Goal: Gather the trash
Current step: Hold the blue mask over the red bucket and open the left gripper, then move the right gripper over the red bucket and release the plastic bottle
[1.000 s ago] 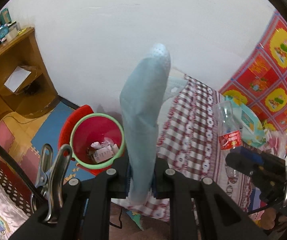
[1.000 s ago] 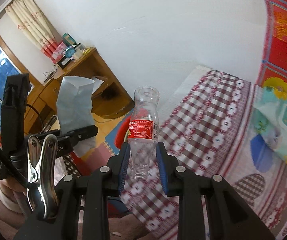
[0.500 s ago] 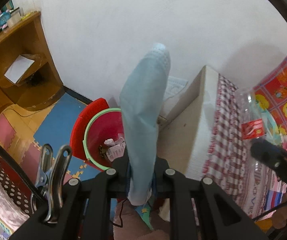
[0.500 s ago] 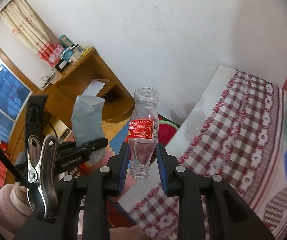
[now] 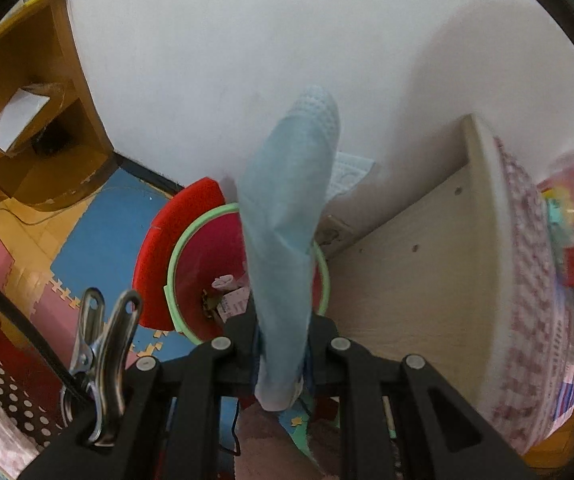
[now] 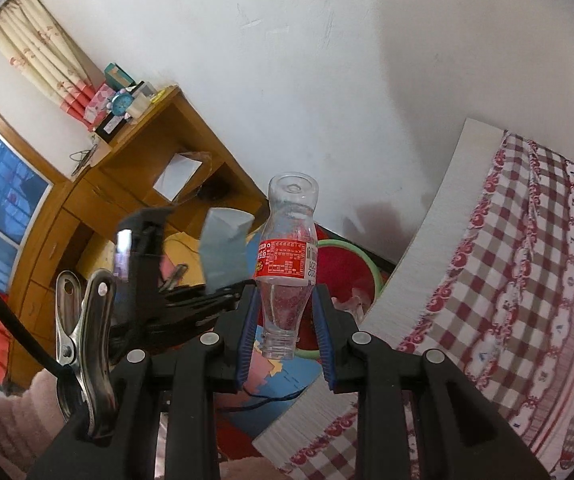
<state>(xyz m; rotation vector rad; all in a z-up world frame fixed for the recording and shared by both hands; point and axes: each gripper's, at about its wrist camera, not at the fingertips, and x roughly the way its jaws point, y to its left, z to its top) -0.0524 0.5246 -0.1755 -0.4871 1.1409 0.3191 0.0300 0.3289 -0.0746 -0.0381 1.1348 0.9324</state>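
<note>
Whitewashed wall and foam floor mats framed a bedroom cleanup. Nearest the lens, the left gripper point(image 5: 283, 354) pinched a pale blue mask point(image 5: 287, 240), held upright for dropping; the right gripper point(image 6: 285, 334) clamped an empty plastic bottle point(image 6: 289, 264) neck-down (cap missing). Beyond both stood the red bin point(image 5: 207, 264), wedged beside the bed point(image 6: 527, 280). A second earlier both loads hung over the checked bedspread; now they were nearly above the bin.

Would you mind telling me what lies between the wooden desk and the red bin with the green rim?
In the left wrist view, only blue foam floor mat lies between the wooden desk and the red bin with the green rim.
</note>
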